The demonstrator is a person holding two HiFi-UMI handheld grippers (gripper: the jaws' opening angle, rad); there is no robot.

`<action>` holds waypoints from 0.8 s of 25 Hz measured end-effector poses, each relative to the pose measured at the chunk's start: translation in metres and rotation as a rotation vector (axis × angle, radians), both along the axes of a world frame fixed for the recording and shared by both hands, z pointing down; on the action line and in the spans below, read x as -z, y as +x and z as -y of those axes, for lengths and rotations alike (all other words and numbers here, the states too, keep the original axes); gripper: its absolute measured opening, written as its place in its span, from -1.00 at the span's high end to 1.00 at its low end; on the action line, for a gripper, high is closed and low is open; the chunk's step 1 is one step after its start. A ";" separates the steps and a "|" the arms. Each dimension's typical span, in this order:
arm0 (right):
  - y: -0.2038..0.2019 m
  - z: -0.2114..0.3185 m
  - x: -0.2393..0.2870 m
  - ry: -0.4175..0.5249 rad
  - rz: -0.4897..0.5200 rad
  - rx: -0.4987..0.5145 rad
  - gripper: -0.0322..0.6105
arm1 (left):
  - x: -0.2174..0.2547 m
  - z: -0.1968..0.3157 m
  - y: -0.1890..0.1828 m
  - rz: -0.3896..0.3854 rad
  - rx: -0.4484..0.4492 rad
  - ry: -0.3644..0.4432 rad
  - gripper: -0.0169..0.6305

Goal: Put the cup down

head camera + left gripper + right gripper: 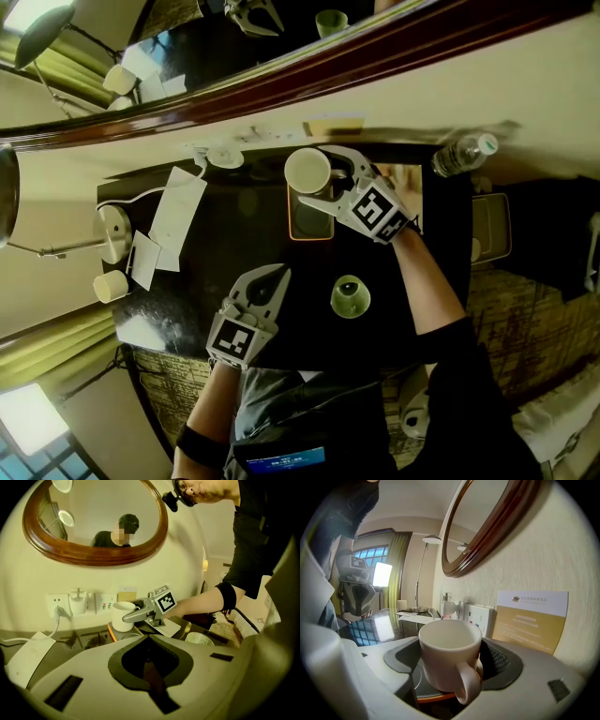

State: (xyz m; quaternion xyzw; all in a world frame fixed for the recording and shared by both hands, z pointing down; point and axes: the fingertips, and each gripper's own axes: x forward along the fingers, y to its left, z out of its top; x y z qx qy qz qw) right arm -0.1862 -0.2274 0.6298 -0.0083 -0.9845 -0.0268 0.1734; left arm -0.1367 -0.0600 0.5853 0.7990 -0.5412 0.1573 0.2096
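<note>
A white mug (449,656) stands between the jaws of my right gripper (450,667), its handle turned toward the camera. The pads press on its sides, so the gripper is shut on it. From the head view the mug (307,171) is over a dark tray with an orange rim (292,232) near the wall, and the right gripper (312,175) reaches in from the right. Whether the mug's base rests on the tray I cannot tell. My left gripper (267,281) hovers over the near part of the black table, shut and empty.
A small green cup (350,296) sits on the black table (234,234) between the grippers. Papers (173,211) and a small white cup (110,286) lie at the left. A water bottle (464,155) is at the right. Wall sockets (58,604) and a card (532,618) stand behind the mug.
</note>
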 end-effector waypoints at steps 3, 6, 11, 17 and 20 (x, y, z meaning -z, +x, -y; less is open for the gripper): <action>0.006 0.007 0.014 -0.022 0.031 -0.038 -0.37 | 0.002 -0.002 0.001 0.001 -0.003 0.002 0.94; 0.015 0.011 0.030 -0.013 0.042 -0.069 -0.37 | 0.004 -0.005 0.003 0.004 -0.011 0.002 0.94; 0.042 0.003 0.057 0.016 0.031 -0.144 -0.37 | 0.010 -0.012 0.004 0.003 -0.035 -0.004 0.94; 0.115 -0.019 0.076 -0.009 0.003 -0.346 -0.37 | 0.023 -0.021 0.009 -0.003 -0.092 -0.003 0.94; 0.157 -0.036 0.077 -0.019 -0.021 -0.483 -0.37 | 0.028 -0.021 0.013 -0.003 -0.147 -0.007 0.94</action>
